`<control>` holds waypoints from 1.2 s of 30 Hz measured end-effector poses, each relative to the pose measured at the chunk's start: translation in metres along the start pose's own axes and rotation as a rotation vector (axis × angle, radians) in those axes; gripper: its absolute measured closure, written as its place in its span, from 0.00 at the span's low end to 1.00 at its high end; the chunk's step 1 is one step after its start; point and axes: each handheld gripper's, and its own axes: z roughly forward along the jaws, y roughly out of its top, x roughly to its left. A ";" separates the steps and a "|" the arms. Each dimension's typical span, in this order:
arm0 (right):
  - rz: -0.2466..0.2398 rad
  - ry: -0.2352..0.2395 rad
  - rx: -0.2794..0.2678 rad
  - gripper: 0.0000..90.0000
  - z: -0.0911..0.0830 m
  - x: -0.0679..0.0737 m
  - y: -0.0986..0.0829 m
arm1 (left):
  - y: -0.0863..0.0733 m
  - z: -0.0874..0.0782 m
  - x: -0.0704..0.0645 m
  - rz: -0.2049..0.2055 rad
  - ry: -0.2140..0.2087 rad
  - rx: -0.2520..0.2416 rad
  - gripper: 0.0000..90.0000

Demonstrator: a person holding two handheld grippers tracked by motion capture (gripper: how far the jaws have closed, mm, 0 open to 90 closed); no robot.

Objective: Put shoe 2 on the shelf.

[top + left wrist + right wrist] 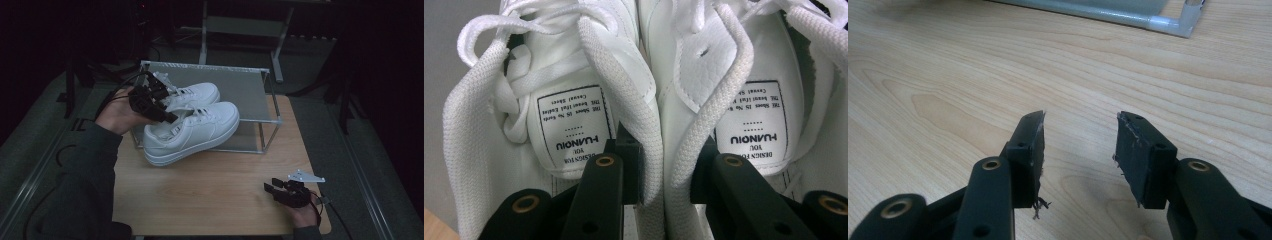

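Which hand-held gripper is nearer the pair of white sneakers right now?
Left. The left hand-held gripper pinches the white sneakers together by their inner collars; the right hand-held gripper rests open on the table, well apart.

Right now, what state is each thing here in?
Left hand-held gripper: shut on the inner collars of both white sneakers.
White sneakers: pinched together as a pair, laces tied, at the rack's front.
Right hand-held gripper: open, holding nothing, above the wooden table.
Metal shoe rack: upright.
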 end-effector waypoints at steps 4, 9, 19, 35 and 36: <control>0.004 -0.001 0.001 0.59 0.000 0.000 0.000 | 0.000 0.002 0.004 -0.012 0.005 0.003 0.84; 0.003 -0.001 0.000 0.59 0.000 0.000 0.000 | 0.002 0.004 0.008 -0.025 0.028 0.004 0.84; 0.002 -0.002 0.000 0.59 0.000 -0.001 0.000 | 0.007 0.006 0.014 -0.058 0.050 -0.002 0.84; 0.008 -0.006 -0.002 0.59 -0.001 -0.001 -0.001 | 0.017 0.012 0.027 -0.115 0.065 -0.005 0.84; 0.008 -0.006 -0.003 0.59 -0.001 -0.001 -0.001 | 0.018 0.013 0.028 -0.120 0.069 -0.004 0.84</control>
